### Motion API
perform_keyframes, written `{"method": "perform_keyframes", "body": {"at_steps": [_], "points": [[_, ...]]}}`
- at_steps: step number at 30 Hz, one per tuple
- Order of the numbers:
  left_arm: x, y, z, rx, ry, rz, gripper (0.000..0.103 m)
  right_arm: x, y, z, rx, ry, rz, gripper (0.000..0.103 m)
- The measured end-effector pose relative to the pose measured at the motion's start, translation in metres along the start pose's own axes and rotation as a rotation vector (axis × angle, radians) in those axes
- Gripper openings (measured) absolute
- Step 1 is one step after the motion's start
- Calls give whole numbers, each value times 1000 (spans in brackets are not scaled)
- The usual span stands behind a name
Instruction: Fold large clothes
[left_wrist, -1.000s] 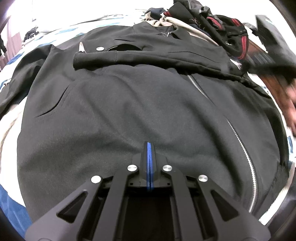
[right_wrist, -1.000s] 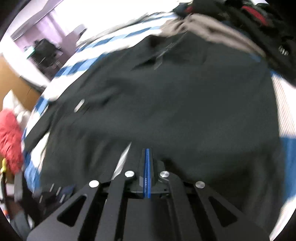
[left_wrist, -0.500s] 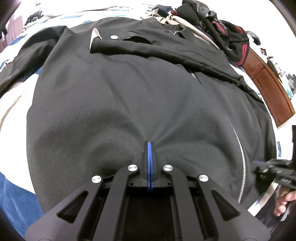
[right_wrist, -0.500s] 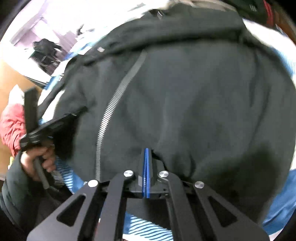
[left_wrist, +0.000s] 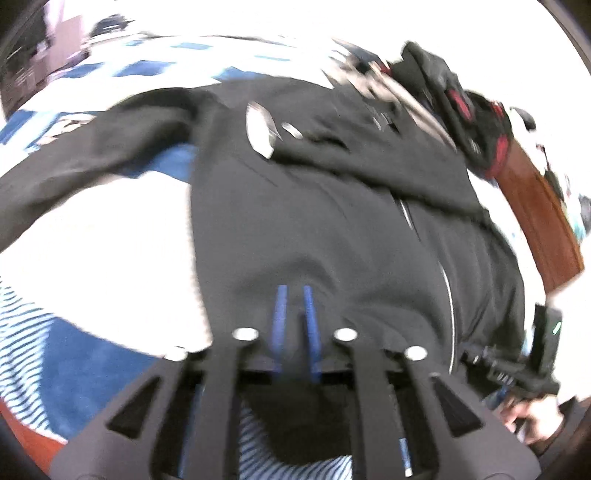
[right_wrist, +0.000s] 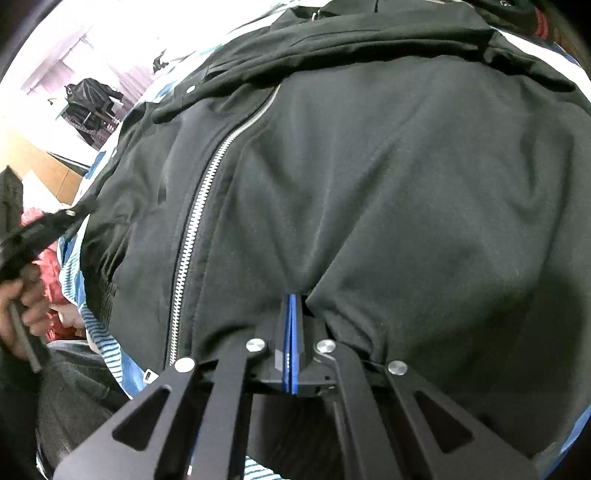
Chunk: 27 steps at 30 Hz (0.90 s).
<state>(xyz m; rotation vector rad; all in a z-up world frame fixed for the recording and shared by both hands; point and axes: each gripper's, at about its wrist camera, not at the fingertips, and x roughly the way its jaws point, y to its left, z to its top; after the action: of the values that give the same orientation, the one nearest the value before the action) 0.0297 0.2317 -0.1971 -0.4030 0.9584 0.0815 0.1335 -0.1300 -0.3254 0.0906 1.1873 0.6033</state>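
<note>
A large black zip-up jacket (left_wrist: 314, 206) lies front up on a blue-and-white striped bedsheet (left_wrist: 74, 354), its silver zipper (right_wrist: 207, 188) running up the middle. My left gripper (left_wrist: 294, 295) sits at the jacket's bottom hem with its blue pads a little apart and a fold of the hem between them. My right gripper (right_wrist: 291, 299) is shut on the hem of the jacket (right_wrist: 406, 184), the cloth bunching around its tips. The right gripper (left_wrist: 517, 365) and the hand holding it also show at the lower right of the blurred left wrist view.
A pile of dark and red clothes (left_wrist: 461, 110) lies beyond the collar. A brown wooden board (left_wrist: 539, 218) borders the bed on the right. A red garment (right_wrist: 48, 266) and the left gripper's hand (right_wrist: 22, 306) are at the left of the right wrist view.
The left gripper's pads have parted slightly; they were pressed together before. The left view swung left and blurred. The right gripper stays shut on the hem, and its view shifted left.
</note>
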Motion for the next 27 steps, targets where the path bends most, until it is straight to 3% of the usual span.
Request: {"method": "perform_keyframes", "body": {"at_steps": [3,4,5,7,10,12,14,19,22,27], "points": [[-33,34,14,-57,-74,60,47,-2,-2,0,3,3,14,0],[-40,44,15,-76,-93,79,63,-4,-3,-2,-2,-5,19,0],[-49,59,18,-112,-121,105,68,-6,-3,-3,-6,-13,24,0],[-62,87,20,-187,-155,121,69,-14,-6,-9,-12,-32,32,0],[-80,136,14,-337,-223,103,79,-24,5,-12,-50,-59,16,5],[-85,168,7,-438,-261,106,79,-33,15,-19,-88,-69,23,37],[-85,207,0,-545,-288,99,81,-47,29,-30,-117,-87,75,61],[-69,272,-7,-647,-263,160,83,-71,65,-63,-216,-125,85,62],[-57,300,-11,-721,-269,147,83,-75,83,-73,-272,-136,97,64],[-42,313,-2,-732,-285,174,83,-55,98,-77,-361,-91,33,64]]}}
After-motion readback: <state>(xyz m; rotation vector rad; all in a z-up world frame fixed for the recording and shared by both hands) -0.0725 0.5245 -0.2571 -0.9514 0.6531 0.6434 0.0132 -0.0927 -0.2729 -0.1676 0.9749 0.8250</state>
